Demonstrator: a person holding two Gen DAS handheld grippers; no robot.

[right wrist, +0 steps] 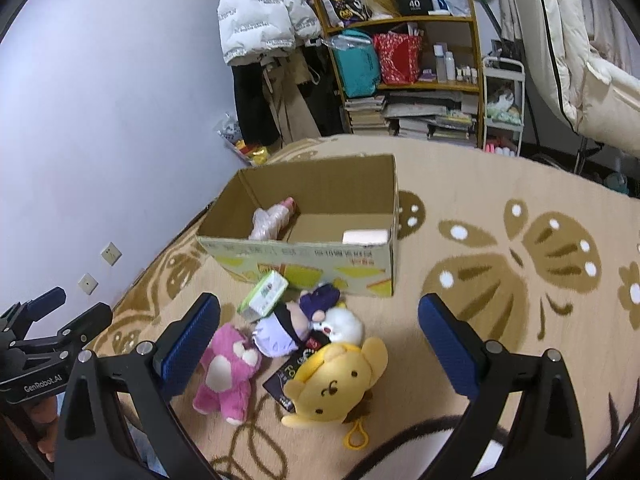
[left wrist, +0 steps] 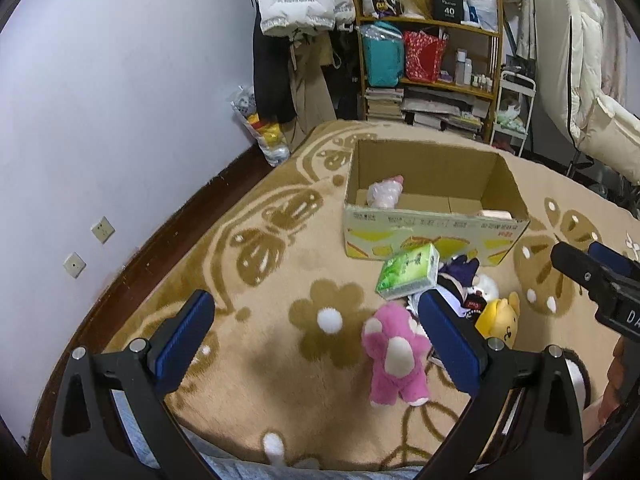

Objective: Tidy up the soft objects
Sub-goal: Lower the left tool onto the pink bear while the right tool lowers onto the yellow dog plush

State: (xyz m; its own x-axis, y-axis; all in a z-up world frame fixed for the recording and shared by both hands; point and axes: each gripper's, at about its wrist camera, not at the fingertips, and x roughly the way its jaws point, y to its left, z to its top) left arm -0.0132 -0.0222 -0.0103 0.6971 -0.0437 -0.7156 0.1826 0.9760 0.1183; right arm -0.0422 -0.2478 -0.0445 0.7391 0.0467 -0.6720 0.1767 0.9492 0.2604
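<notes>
pink bear [right wrist: 226, 372] face-up on rug | yellow bear [right wrist: 336, 384] beside | wrapped plush [right wrist: 272, 220] in box [right wrist: 304, 258]

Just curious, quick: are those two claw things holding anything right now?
Left gripper: open, holding nothing.
Right gripper: open, holding nothing.

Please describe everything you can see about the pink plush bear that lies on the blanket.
The pink plush bear is a small soft toy of fluffy magenta fabric with cream patches on its belly, muzzle and paws. It lies flat on the beige flowered blanket, in front of the cardboard box, at the left edge of the toy pile. In the right wrist view a purple doll lies right beside its head; whether they touch is unclear. No hand-held gripper holds it; both are open above the blanket.
</notes>
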